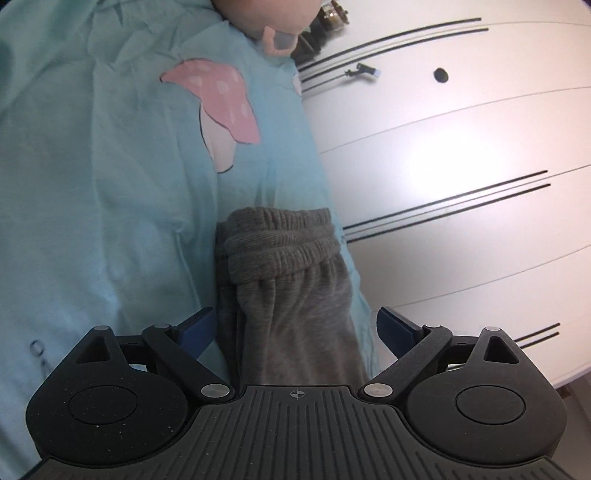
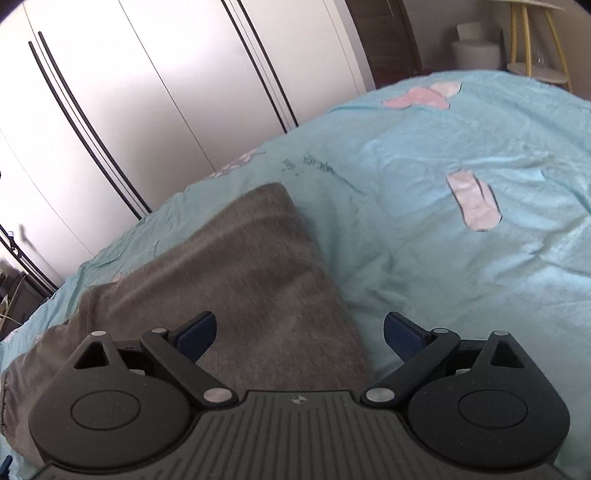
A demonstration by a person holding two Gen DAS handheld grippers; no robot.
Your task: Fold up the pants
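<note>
Grey pants (image 1: 288,295) lie on a light blue bed sheet (image 1: 92,203). In the left wrist view the ribbed elastic waistband (image 1: 280,247) lies bunched just ahead of my left gripper (image 1: 295,328), which is open with the grey cloth between its blue fingertips (image 1: 195,328). In the right wrist view the pants (image 2: 240,266) lie flat with one corner pointing away. My right gripper (image 2: 299,332) is open over the pants' right edge and holds nothing.
White wardrobe doors (image 2: 110,92) with black lines stand beside the bed. The sheet (image 2: 461,166) has pink mushroom prints (image 1: 218,99). A pink object (image 1: 277,22) lies at the top of the left wrist view. A yellow-legged stand (image 2: 532,40) is at the far right.
</note>
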